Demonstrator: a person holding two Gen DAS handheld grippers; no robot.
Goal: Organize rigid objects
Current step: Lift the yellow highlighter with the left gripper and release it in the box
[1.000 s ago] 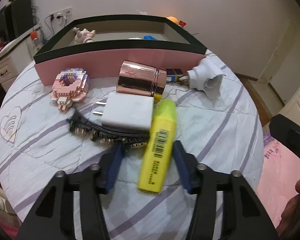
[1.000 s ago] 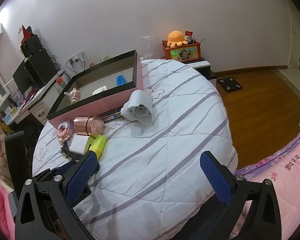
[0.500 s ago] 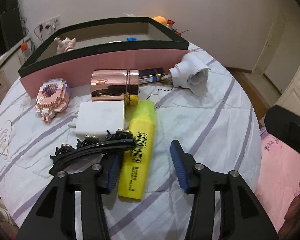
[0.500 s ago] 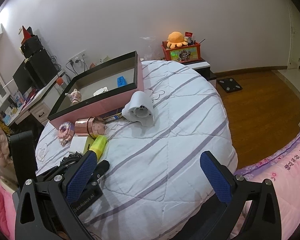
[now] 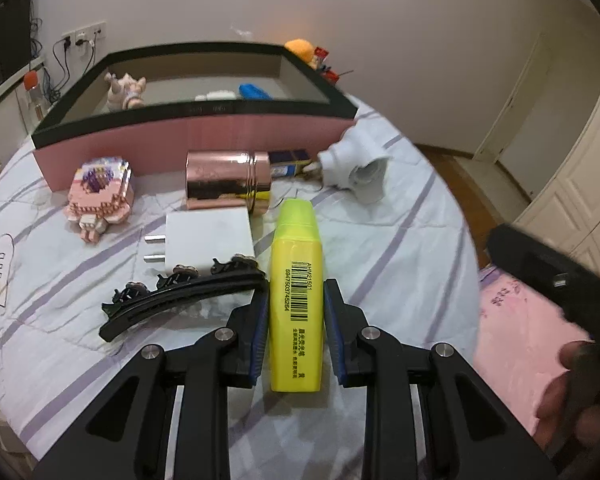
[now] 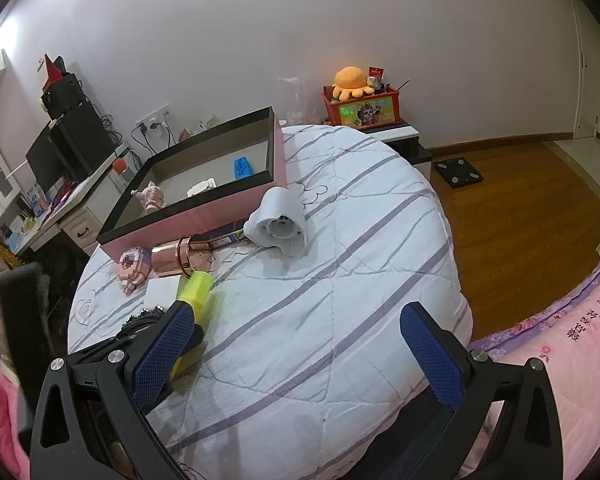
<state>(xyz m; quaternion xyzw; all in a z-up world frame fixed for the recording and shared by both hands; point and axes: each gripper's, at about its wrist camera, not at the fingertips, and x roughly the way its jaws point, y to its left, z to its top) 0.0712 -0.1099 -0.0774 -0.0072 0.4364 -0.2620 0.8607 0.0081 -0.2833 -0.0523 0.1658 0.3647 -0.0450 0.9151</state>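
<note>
Since a moment ago, our left gripper (image 5: 295, 322) has slid in around the yellow highlighter (image 5: 296, 300) and squeezed shut, and the black hair clip (image 5: 180, 298) is now lying to its left instead of under the white charger (image 5: 210, 236). Now we are pinching the highlighter by its flat sides while it is lying near us on the striped quilt (image 5: 400, 240). Our right gripper (image 6: 300, 350) is waiting wide open over the quilt with nothing in it.

We are only partway done, we think. Inside the pink box (image 5: 196, 138) at the far side, a little toy figure (image 5: 125, 90), a blue thing and a white thing are already sitting. Outside it, we are seeing a shiny rose-gold can (image 5: 228, 182) on its side, a bumpy block toy (image 5: 100, 196), the smooth square charger, the curved clip with small flowers, a round white plastic thing (image 5: 356, 172) and a dark flat packet. All of these are looking hard, not squishy. The highlighter is smooth plastic with a barcode.
</note>
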